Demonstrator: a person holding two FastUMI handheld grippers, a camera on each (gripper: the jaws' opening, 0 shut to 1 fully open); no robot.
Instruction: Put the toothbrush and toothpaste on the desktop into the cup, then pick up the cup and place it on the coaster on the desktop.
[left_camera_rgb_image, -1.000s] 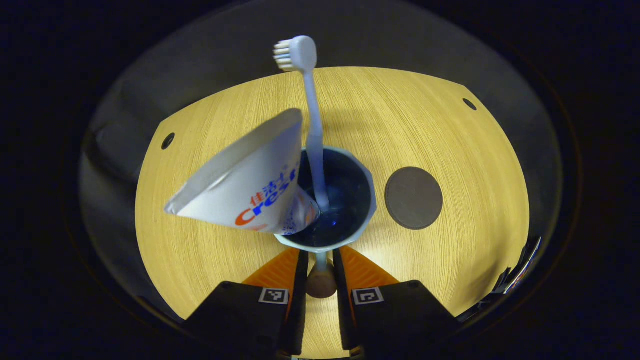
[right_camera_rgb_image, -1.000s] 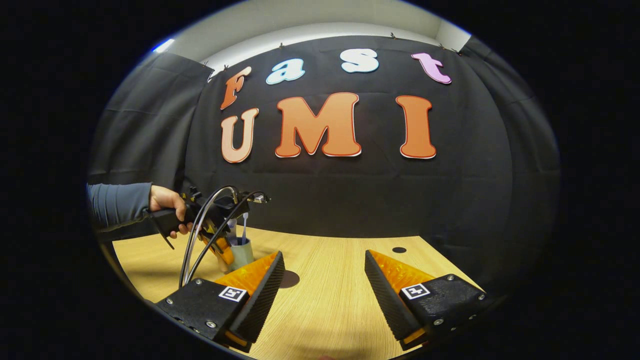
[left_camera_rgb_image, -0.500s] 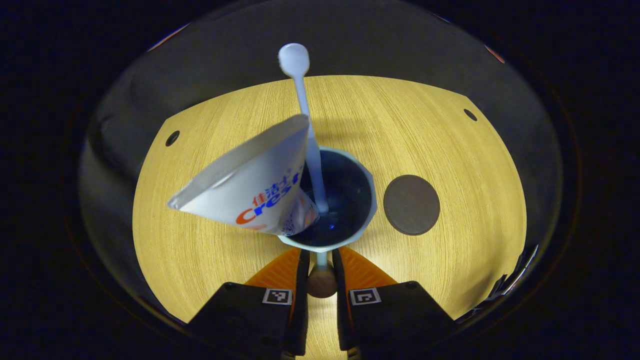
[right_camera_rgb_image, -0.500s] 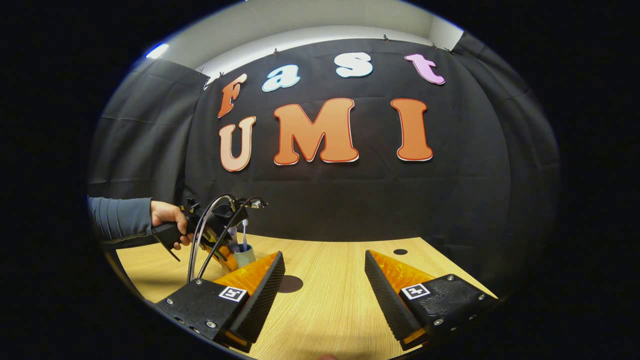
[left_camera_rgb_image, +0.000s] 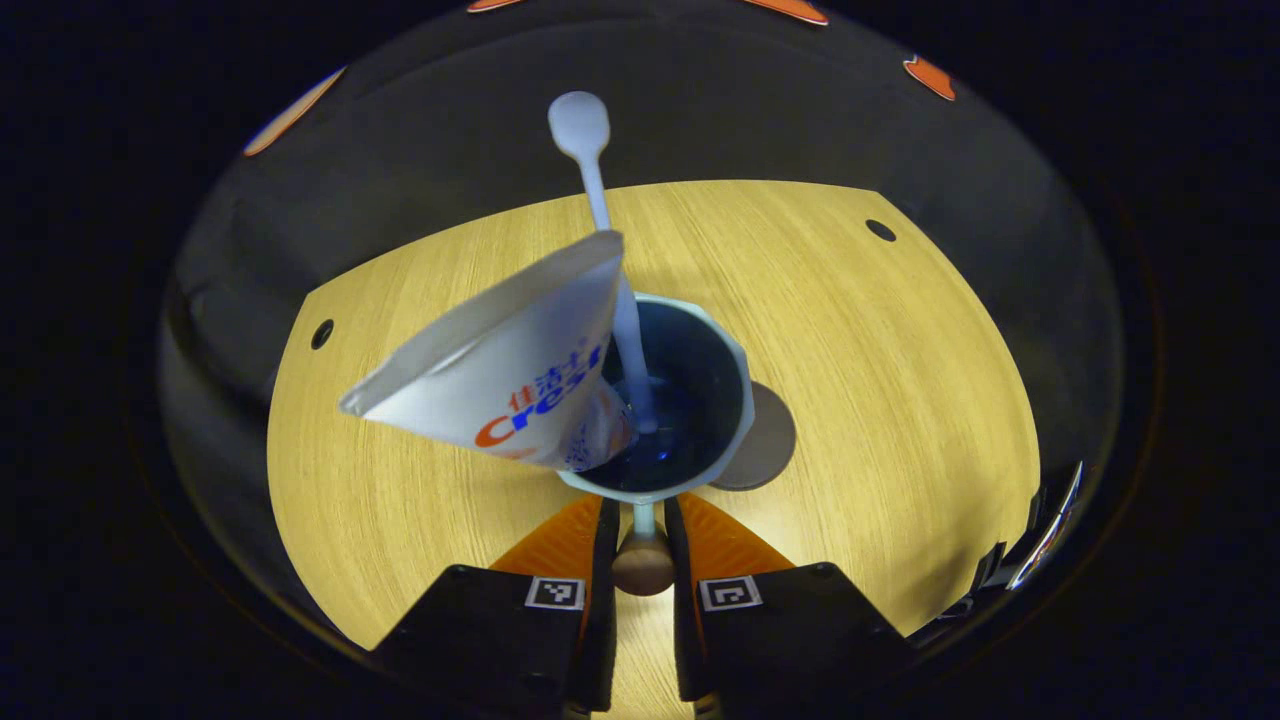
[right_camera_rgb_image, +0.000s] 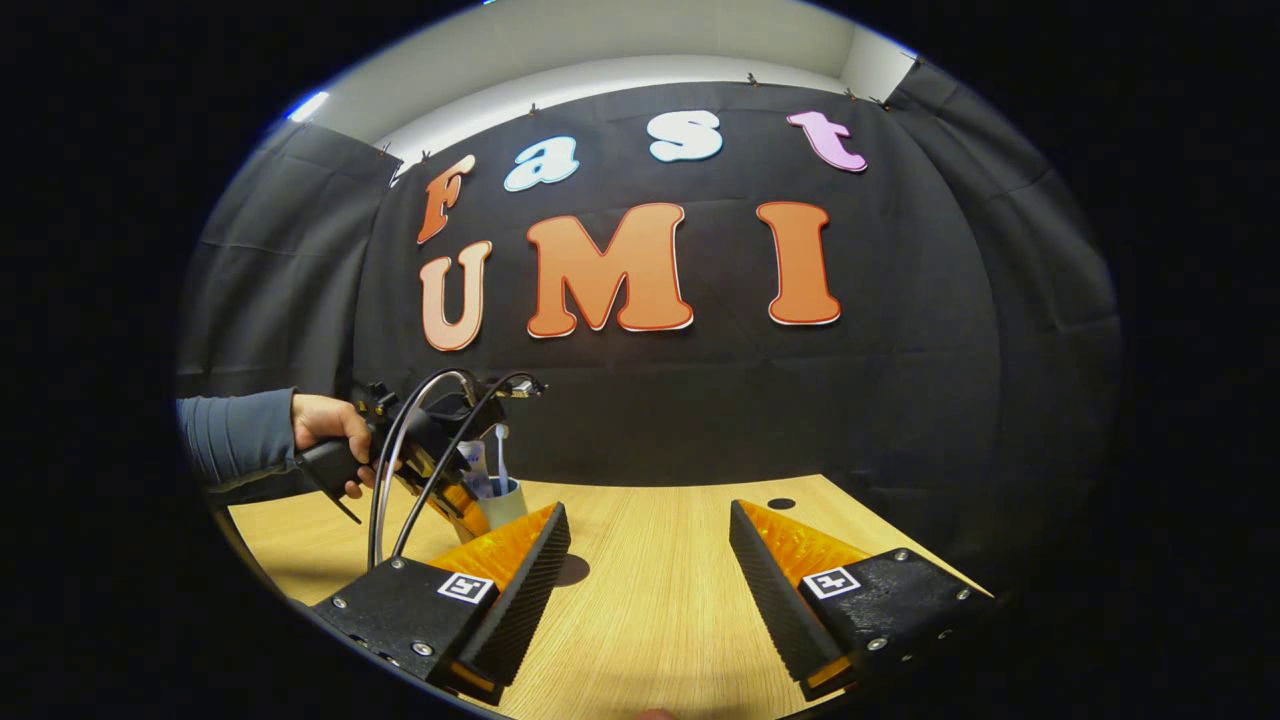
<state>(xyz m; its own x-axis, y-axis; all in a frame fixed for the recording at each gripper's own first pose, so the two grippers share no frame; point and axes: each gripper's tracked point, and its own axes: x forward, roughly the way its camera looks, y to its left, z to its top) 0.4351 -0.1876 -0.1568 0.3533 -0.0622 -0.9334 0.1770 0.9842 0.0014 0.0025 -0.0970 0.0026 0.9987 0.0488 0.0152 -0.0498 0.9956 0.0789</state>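
Between left hand-held gripper (left_camera_rgb_image: 640, 545) fingers — cup (left_camera_rgb_image: 700, 400) handle.

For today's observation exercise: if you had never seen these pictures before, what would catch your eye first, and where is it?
In the left gripper view, the white toothpaste tube fans out of the cup at the centre, with the toothbrush standing up behind it. The left gripper is shut on the cup's handle, the dark coaster peeking from beneath the cup's right rim. In the right gripper view, the right gripper hangs open over the wooden desktop.
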